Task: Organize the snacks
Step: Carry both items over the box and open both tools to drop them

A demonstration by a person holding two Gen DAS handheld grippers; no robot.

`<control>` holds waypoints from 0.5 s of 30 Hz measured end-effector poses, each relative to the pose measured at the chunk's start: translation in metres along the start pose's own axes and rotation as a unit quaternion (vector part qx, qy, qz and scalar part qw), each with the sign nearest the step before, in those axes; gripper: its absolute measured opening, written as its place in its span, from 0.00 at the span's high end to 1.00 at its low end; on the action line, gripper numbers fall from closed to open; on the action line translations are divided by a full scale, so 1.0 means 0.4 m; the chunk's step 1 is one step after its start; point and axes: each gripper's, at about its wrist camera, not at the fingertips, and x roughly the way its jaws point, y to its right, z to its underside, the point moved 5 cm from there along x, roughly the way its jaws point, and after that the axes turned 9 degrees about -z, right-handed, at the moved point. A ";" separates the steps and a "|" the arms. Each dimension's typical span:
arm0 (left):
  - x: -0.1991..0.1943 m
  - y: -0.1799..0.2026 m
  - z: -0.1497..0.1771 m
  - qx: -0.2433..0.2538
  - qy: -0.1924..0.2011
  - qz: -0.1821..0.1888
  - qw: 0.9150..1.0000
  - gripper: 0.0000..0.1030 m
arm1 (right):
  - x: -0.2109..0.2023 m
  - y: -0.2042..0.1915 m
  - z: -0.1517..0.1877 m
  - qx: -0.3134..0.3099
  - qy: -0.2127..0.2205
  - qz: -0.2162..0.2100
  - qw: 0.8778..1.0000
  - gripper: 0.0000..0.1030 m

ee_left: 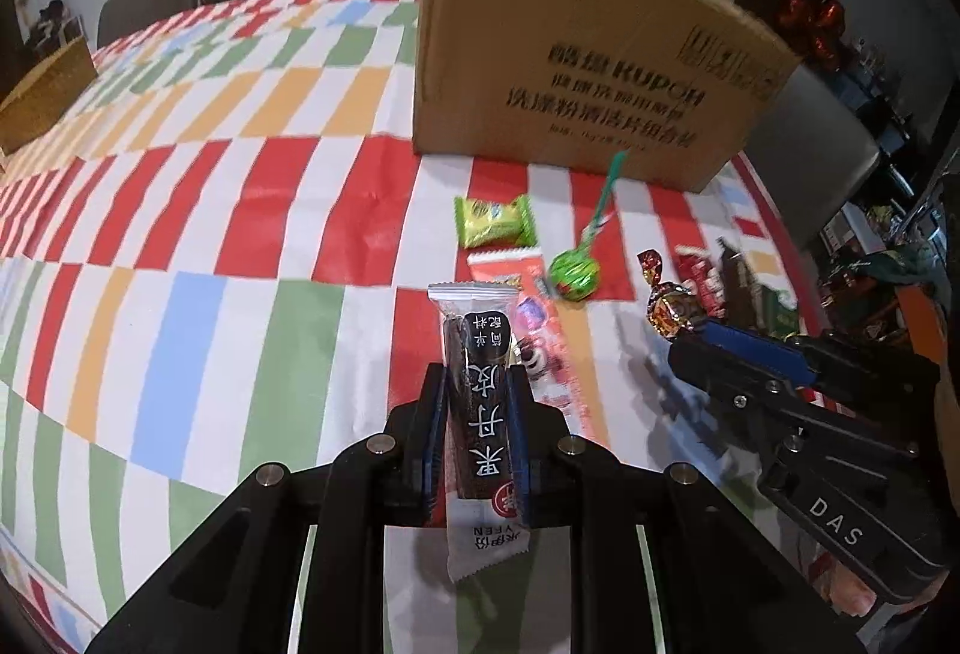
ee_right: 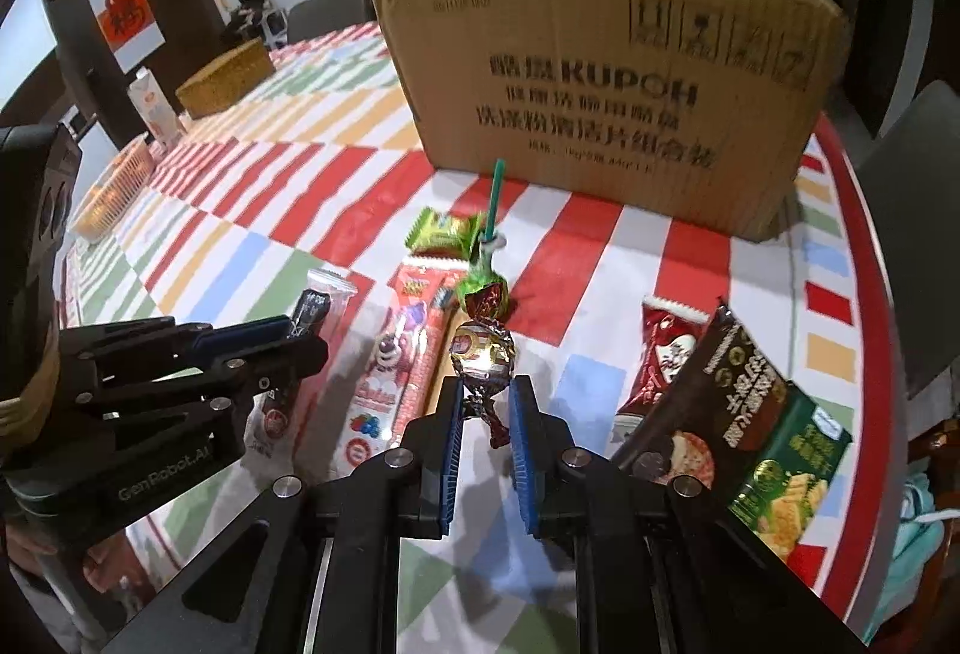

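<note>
- The left claw point(ee_left: 476, 429) was clenched on a dark snack bar point(ee_left: 478, 384), pinched at the middle with both crimped ends of the clear wrapper sticking out free, apparently held above the bench point(ee_left: 180, 210).
- That bar looked light and fairly stiff, though the film is probably slippery, so a mid-body pinch seemed the safer spot than the floppy ends.
- The right claw point(ee_right: 487, 408) was closed down around the twisted tail of a foil-wrapped candy point(ee_right: 483, 351); whether the pads were really biting the foil couldn't be told for sure.
- The candy looked round, shiny, red and gold. Foil crinkles and slips, and the twist could tear, so the ball itself was judged the better hold.
- Other snacks were scattered on the striped cloth just ahead: a green lollipop point(ee_left: 575, 275), a green sachet point(ee_left: 495, 221), a long pink packet point(ee_right: 396, 372), a red pouch point(ee_right: 663, 360) and a cracker box point(ee_right: 756, 438).
- A big cardboard box point(ee_left: 588, 72) stood behind them, likely where things were meant to go.
</note>
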 end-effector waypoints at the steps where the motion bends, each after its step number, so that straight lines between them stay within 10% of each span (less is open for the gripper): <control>1: -0.011 0.001 -0.003 0.001 0.005 0.001 1.000 0.81 | -0.011 -0.003 -0.002 0.000 0.006 0.000 1.000 0.84; 15: -0.200 0.044 -0.103 0.026 0.110 0.023 0.993 0.81 | -0.195 -0.040 -0.083 -0.016 0.104 -0.001 0.994 0.84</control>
